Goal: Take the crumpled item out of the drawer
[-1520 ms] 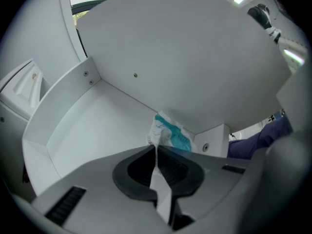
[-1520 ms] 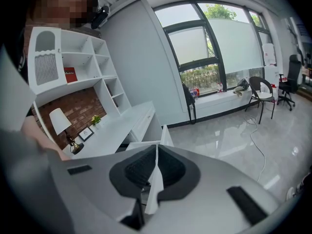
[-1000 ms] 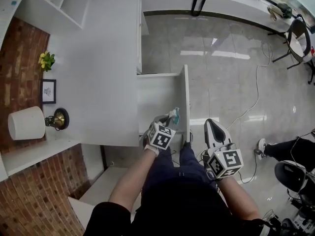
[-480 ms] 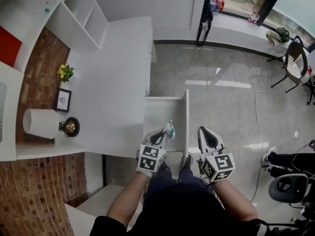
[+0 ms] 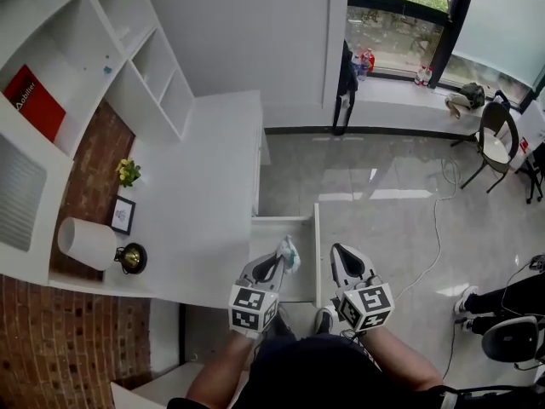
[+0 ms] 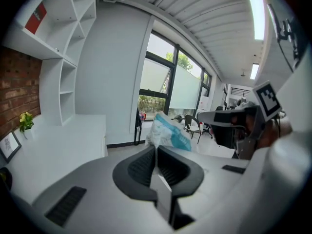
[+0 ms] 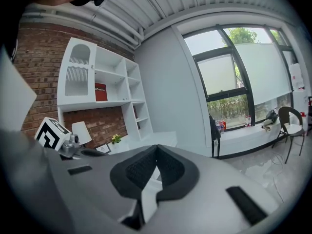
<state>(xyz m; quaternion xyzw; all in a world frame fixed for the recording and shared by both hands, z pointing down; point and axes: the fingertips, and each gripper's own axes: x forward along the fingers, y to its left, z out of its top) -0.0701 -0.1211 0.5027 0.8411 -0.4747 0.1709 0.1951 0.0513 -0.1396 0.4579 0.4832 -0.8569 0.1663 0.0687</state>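
The crumpled item (image 5: 288,251) is a white and teal wrapper. My left gripper (image 5: 278,261) is shut on it and holds it up above the open white drawer (image 5: 289,233). In the left gripper view the wrapper (image 6: 168,131) sticks out past the closed jaw tips. My right gripper (image 5: 337,256) hangs beside it to the right, over the drawer's front panel, shut with nothing in it (image 7: 156,150).
The drawer sticks out from a white desk (image 5: 213,186) that carries a lamp (image 5: 85,244), a picture frame (image 5: 122,216), a small brass clock (image 5: 132,257) and a yellow plant (image 5: 129,172). White shelves (image 5: 102,66) stand at the left. A cable (image 5: 434,245) crosses the tiled floor.
Both grippers have risen, the left one more, lifting the wrapper up out of the drawer. The head view has tilted up, showing more of the shelves and window.
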